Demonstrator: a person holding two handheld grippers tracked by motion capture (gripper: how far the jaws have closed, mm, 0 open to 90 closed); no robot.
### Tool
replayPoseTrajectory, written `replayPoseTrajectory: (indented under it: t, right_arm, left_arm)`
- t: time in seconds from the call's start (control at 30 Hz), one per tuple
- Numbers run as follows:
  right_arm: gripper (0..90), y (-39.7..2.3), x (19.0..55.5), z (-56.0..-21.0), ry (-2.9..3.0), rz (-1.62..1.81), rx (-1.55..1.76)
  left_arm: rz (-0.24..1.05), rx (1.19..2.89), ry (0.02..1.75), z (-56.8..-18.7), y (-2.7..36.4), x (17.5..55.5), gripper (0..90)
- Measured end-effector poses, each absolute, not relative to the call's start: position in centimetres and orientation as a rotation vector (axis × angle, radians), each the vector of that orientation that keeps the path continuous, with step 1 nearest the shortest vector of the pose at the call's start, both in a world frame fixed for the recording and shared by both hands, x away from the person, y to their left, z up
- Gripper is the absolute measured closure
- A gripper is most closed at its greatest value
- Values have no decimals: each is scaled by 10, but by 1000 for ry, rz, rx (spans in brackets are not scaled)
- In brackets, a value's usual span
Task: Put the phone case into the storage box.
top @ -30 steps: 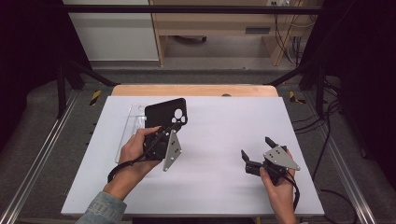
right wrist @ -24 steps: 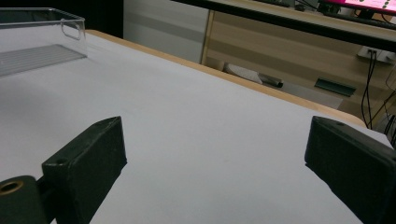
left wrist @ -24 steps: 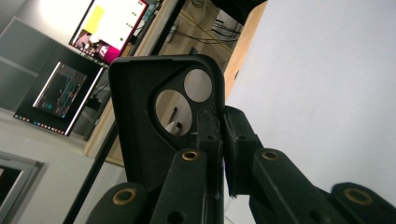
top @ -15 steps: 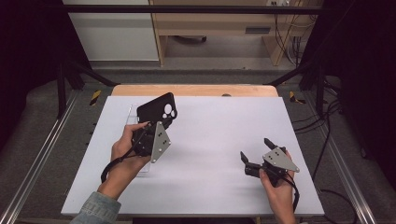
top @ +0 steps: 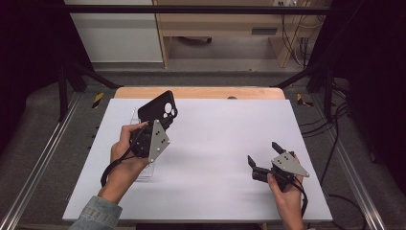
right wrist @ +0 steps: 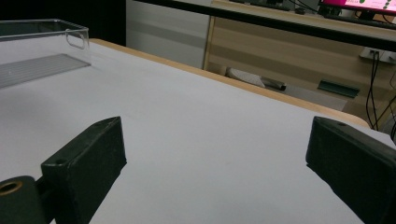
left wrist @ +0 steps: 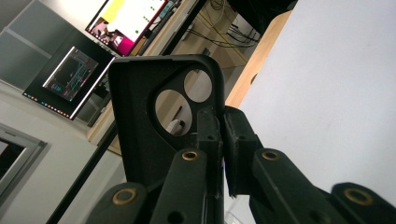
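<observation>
A black phone case (top: 154,111) with round camera holes is held above the left part of the white table (top: 225,139), standing on edge and tilted. My left gripper (top: 153,126) is shut on its lower edge. In the left gripper view the two jaws pinch the case (left wrist: 140,112) wall just right of the camera holes, at the left gripper (left wrist: 220,128) tips. My right gripper (top: 263,153) rests low near the table's front right, held by a hand, jaws spread wide. The right gripper (right wrist: 215,161) has only bare table between its fingers.
A clear plastic tray (top: 143,171) lies on the table under the left hand; its rim (right wrist: 70,33) appears far left in the right gripper view. A wooden strip (top: 201,92) edges the table's far side. Metal rails run along both sides.
The left hand has carried the phone case to the left and slightly up, tilting it more upright. The right gripper has stayed where it was.
</observation>
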State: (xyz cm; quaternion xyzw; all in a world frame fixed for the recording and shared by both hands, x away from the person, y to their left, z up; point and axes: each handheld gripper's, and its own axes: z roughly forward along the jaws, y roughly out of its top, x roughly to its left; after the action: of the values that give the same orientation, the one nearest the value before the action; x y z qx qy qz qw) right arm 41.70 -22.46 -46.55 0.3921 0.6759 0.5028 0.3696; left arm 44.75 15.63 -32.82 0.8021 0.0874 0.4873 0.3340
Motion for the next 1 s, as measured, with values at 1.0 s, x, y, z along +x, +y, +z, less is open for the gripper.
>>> replayPoseTrajectory:
  t: [1.0]
  right_arm:
    - [50,-228,416,-467,1720,1320,1018]
  left_arm:
    - [1176,1930,432,-320,181,461,858]
